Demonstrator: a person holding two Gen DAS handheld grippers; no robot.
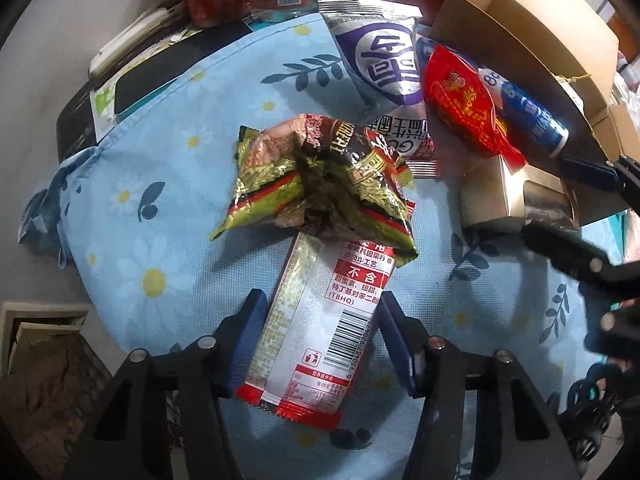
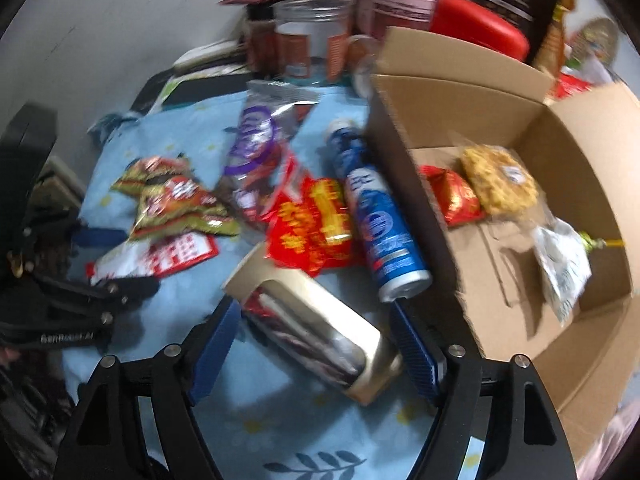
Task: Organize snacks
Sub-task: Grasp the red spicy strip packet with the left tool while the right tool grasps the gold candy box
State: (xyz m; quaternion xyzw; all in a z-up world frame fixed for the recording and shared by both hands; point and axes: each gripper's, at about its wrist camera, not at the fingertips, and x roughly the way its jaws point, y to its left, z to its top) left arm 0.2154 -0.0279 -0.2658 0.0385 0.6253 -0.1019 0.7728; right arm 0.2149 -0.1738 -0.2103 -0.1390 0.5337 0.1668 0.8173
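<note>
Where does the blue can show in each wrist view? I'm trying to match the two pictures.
Left wrist view: the blue can lies at the upper right, beside the cardboard box.
Right wrist view: the blue can lies just right of centre, along the box's left wall.
Shared landmark: the red snack bag touching the can.

Snacks all over the blue floral cloth: a white-and-red packet lies flat at bottom centre, a crumpled green-and-brown bag overlapping its top end. Upper right there's a purple-and-silver bag, red packet and blue tube beside the open cardboard box.
</note>
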